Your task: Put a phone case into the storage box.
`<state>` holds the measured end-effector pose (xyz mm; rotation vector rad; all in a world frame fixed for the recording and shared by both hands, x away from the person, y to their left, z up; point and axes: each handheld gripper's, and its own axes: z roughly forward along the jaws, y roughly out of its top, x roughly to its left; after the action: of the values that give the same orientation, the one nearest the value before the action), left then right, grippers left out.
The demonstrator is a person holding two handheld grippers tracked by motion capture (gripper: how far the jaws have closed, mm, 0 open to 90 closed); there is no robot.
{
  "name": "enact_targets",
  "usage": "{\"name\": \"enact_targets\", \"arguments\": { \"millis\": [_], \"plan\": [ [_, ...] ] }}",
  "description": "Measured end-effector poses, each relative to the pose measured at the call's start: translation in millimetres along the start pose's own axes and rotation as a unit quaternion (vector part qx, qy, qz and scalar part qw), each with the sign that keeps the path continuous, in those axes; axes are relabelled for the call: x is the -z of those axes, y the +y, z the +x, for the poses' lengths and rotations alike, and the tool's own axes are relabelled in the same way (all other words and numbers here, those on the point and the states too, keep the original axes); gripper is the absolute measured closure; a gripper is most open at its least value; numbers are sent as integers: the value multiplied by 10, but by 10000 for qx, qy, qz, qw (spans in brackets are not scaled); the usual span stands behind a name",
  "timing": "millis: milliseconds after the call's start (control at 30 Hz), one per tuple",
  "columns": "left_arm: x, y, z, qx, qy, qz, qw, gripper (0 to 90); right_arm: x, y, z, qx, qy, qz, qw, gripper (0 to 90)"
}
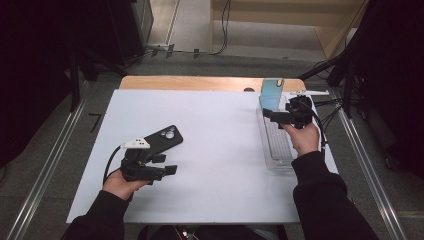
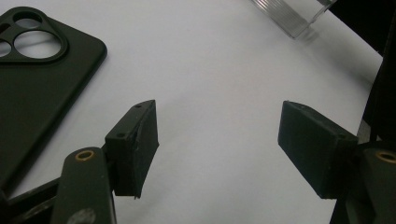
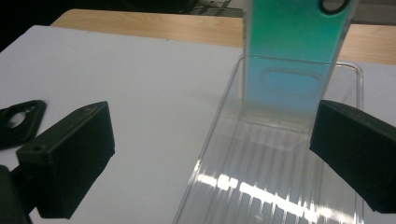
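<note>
Both tools stand with jaws wide and hold nothing. The left tool [image 1: 167, 165] rests low at the near left of the table [image 1: 220, 150], just beside the black phone case [image 1: 162, 140], which lies flat with its camera holes up. The right tool [image 1: 272, 116] is at the far right, over the clear rack [image 1: 277, 145], and the green phone case [image 1: 271, 94] stands upright at the far end of this rack.

I think the risk is on the right side. The green case is thin and leans only in a groove, so a jaw that touches it from one side may tip it over. The clear rack is light and may slide if it is pushed. On the left, the flat black case gives little edge to grip, so the jaws may slip off it.
</note>
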<state>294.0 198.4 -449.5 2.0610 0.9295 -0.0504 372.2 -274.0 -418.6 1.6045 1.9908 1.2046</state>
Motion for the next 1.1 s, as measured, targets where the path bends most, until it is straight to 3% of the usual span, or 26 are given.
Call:
{"name": "enact_targets", "arguments": {
  "millis": [233,467,900,1100],
  "plan": [
    [-27,52,41,-18,-65,29,10000,292,142,-147,154,151,403,-19,9991,0],
    [-13,60,49,-35,-158,-19,9999,291,236,-257,305,364,799,70,9961,0],
    [67,75,81,-147,-147,-9,9998,278,319,-472,551,866,1446,310,9852,0],
    [75,77,93,-180,-137,6,9997,278,341,-558,609,950,1674,421,9804,0]
  ]
}}
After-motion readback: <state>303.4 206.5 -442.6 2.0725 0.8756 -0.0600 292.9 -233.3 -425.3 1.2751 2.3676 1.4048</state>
